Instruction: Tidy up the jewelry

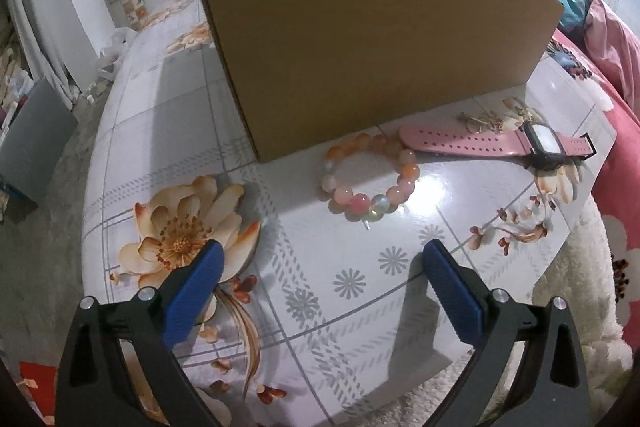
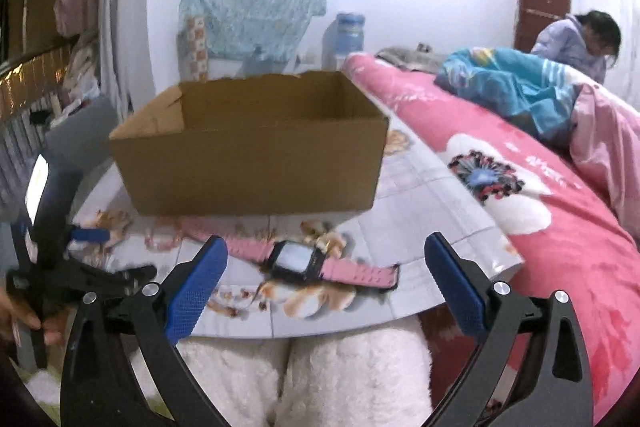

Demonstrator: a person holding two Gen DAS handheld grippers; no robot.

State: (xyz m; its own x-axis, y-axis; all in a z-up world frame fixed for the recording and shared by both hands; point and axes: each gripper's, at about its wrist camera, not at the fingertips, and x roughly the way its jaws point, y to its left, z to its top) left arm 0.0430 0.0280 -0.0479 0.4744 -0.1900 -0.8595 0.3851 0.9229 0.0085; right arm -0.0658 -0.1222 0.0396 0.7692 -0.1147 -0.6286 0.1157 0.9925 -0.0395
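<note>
Two grippers, left gripper [image 1: 320, 259] and right gripper [image 2: 326, 259], stand wide open and empty. Lower the left squarely over the bracelet [image 1: 368, 177]. Bring the right across the watch [image 2: 298, 261] strap, then drop both into the box [image 2: 248, 151].

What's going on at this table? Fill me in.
A person holds a two-finger gripper in each hand over a floral-print table, sorting jewelry. Both the left gripper and the right gripper are open and hold nothing. A pink beaded bracelet, a pink-strapped watch and a small gold-coloured piece lie on the table in front of an open cardboard box. No jewelry shows in the visible part of the box.
</note>
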